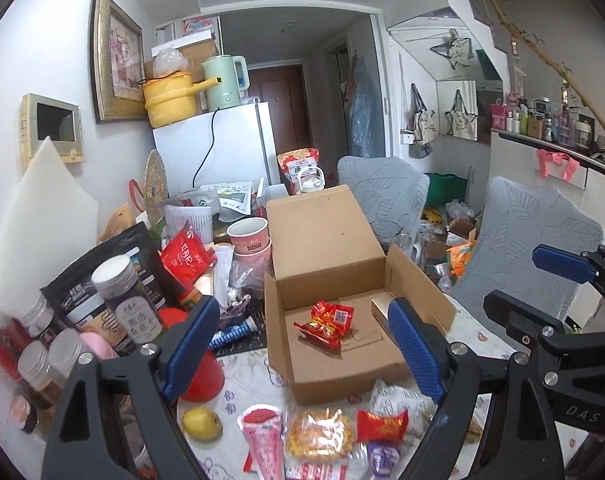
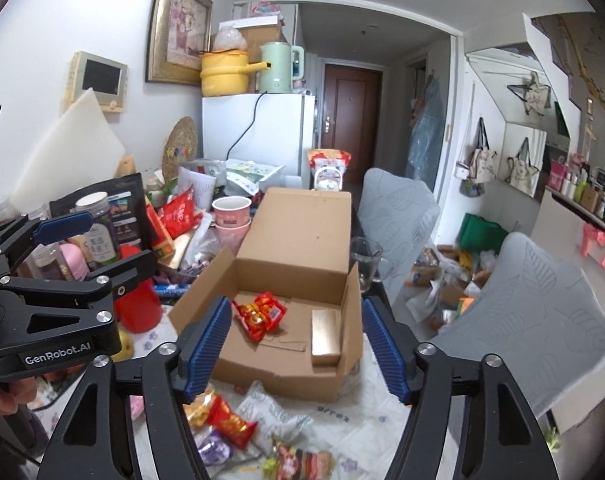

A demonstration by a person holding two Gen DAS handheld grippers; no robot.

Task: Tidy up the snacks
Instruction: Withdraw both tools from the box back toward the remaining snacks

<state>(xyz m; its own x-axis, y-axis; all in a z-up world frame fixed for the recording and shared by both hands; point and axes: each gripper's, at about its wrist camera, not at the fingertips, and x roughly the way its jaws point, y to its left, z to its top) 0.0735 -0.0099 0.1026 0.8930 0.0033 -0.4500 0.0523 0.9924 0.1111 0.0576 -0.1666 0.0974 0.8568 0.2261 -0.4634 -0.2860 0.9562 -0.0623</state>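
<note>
We hold both grippers above the desk (image 1: 242,376), facing the open cardboard box (image 1: 322,364). Left gripper (image 1: 298,344) has its jaws apart, nothing btwn them; right gripper (image 2: 298,344) likewise spread and empty. Red snack packs (image 1: 326,322) and a gold box (image 2: 325,336) already lie inside; more loose snacks (image 1: 318,434) wait on the desk just in front. Risks: dropping in low, we may clip the box's front wall or flap and shove it toward the crowded jars (image 1: 122,300) & red cup (image 1: 204,380). Thin crinkly wrappers probably slip if pinched at an edge.
</note>
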